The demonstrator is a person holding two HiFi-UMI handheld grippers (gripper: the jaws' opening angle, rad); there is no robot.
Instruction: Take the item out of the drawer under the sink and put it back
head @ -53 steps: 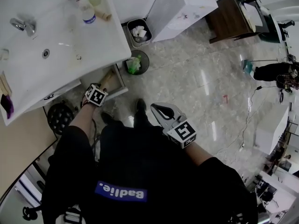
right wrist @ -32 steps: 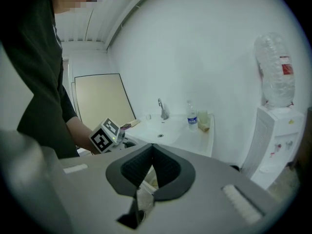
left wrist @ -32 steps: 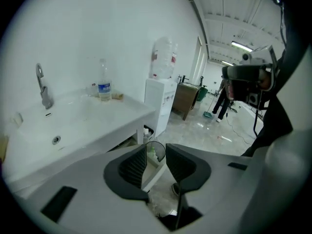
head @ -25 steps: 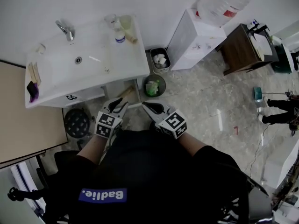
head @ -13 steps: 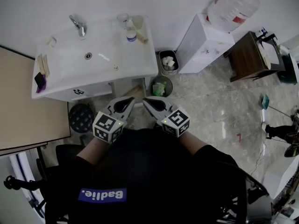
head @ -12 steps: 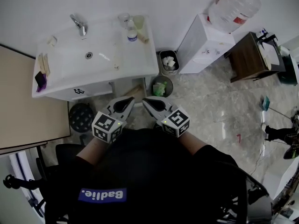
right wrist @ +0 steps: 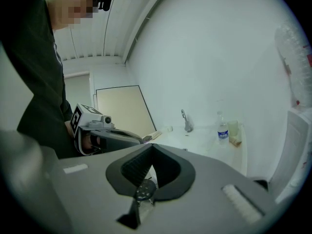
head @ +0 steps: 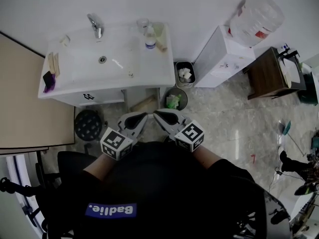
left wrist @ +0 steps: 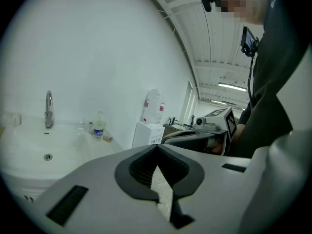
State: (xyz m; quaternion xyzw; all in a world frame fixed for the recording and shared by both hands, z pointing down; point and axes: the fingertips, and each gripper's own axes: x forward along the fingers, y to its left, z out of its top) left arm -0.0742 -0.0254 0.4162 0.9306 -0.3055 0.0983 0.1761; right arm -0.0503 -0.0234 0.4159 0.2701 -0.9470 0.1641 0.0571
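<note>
The left tool (head: 143, 116) and the right tool (head: 157, 114) are held side by side before the person's dark torso, off the front edge of the sink (head: 75, 76). Their tips are pointed toward it, near each other but apart. In the left gripper view the left tool's jaws are seen brought together at the tips, with nothing between them. In the right gripper view the right tool's jaws are likewise seen closed and empty. The item cannot be made out in any view and is held by neither tool. The drawer (head: 88, 96) is seen under the front edge of the sink, its white front in line with the cabinet face, apparently closed. A tap (head: 94, 23) is mounted at the back edge of the sink, a bottle (head: 150, 39) stands at the back right corner, and a purple object (head: 49, 81) lies at the left edge. On the floor, a dark round stool (head: 88, 125) is noted below the front left corner of the sink. A square bin (head: 185, 74) and a round bin (head: 174, 100) are noted beside its right edge.
</note>
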